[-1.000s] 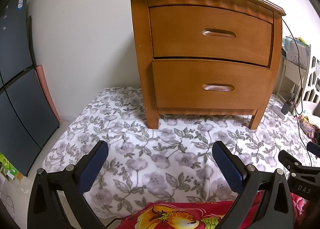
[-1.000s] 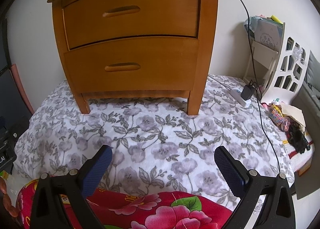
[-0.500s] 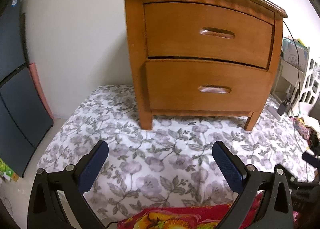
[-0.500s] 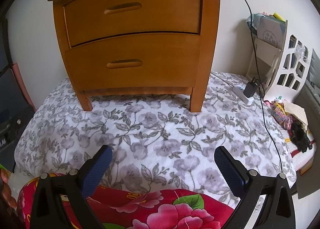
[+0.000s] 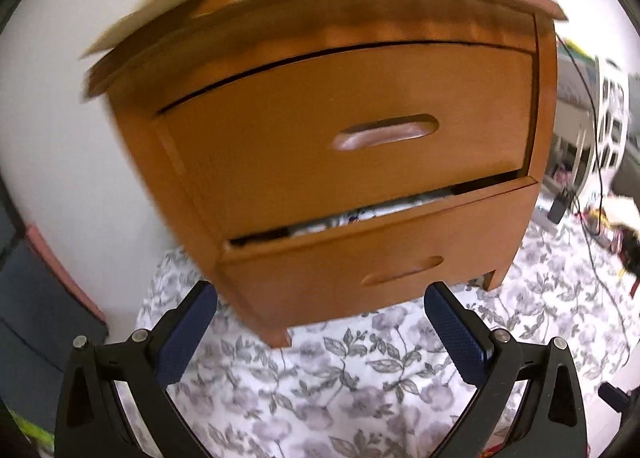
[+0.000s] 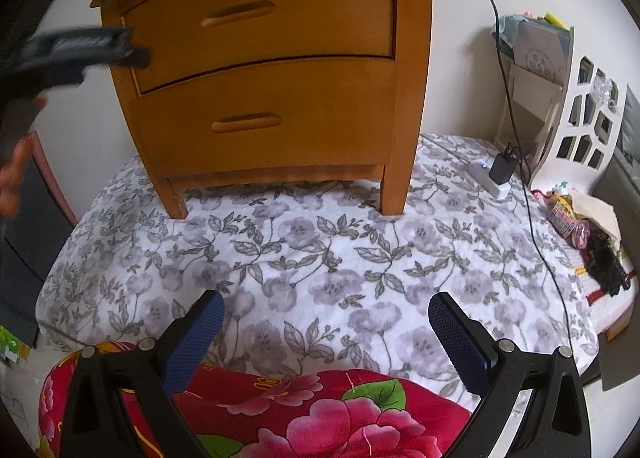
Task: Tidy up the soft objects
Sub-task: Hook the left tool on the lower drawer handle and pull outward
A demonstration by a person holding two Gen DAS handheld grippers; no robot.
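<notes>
The left gripper (image 5: 320,328) now sits much closer to the wooden nightstand (image 5: 348,162) and higher than half a second ago, its view tilted and blurred, so the upper drawer (image 5: 352,146) fills the middle of the picture. From this higher angle a slit above the lower drawer (image 5: 384,258) shows patterned fabric (image 5: 376,212) inside. In the right wrist view the left gripper (image 6: 80,48) appears at the upper left, in front of the nightstand, where it was absent before.
</notes>
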